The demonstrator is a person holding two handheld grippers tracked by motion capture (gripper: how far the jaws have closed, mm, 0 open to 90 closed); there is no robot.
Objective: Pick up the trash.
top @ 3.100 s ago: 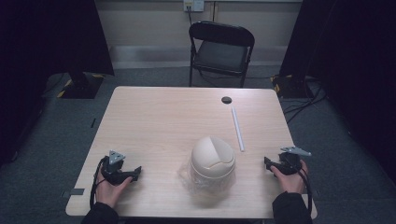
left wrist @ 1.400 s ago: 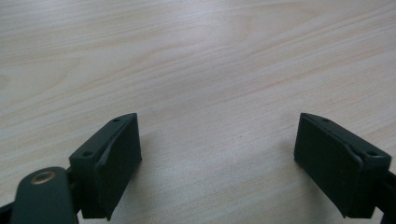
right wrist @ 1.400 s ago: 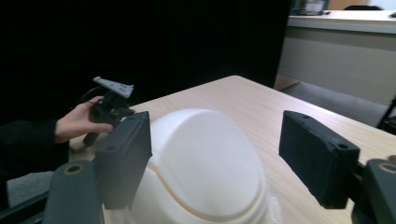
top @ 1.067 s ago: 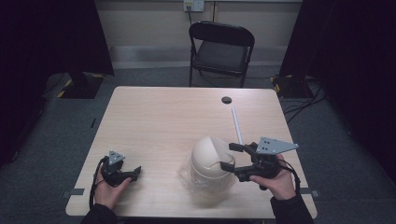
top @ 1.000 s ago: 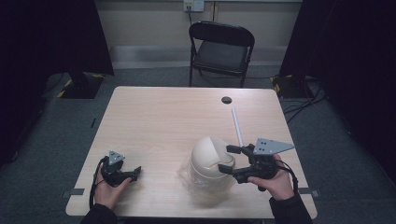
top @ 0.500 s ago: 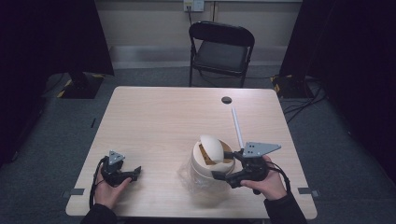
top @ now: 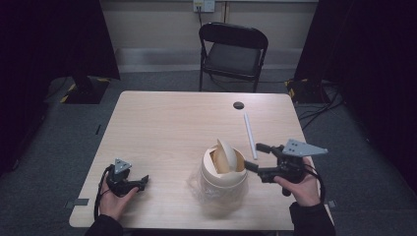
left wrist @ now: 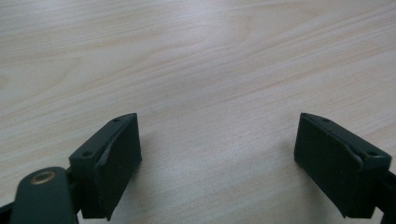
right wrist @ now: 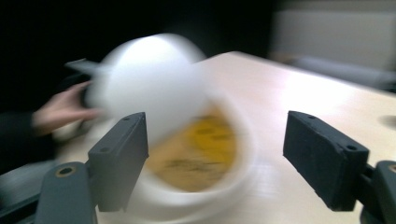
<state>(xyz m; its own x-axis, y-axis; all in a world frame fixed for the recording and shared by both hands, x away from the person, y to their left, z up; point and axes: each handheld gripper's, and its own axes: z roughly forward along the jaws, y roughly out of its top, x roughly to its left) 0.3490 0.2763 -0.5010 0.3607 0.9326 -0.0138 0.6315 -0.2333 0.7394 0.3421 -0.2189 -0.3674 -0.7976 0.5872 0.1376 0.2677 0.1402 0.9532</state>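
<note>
While swing-lid bin (top: 224, 169) sits just ahead of right tongs (top: 252, 157) (agape, empty), left tongs (top: 143, 181) agape on surface (top: 162, 128), farther off.

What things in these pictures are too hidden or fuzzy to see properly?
- Inside the bin: in the high view the tilted swing lid covers part of the opening; in the right gripper view motion blur smears it into a yellow-brown patch.
- The small dark round thing on the table: too small in the high view to tell what it is.
- The person's other hand: blurred in the right gripper view.
</note>
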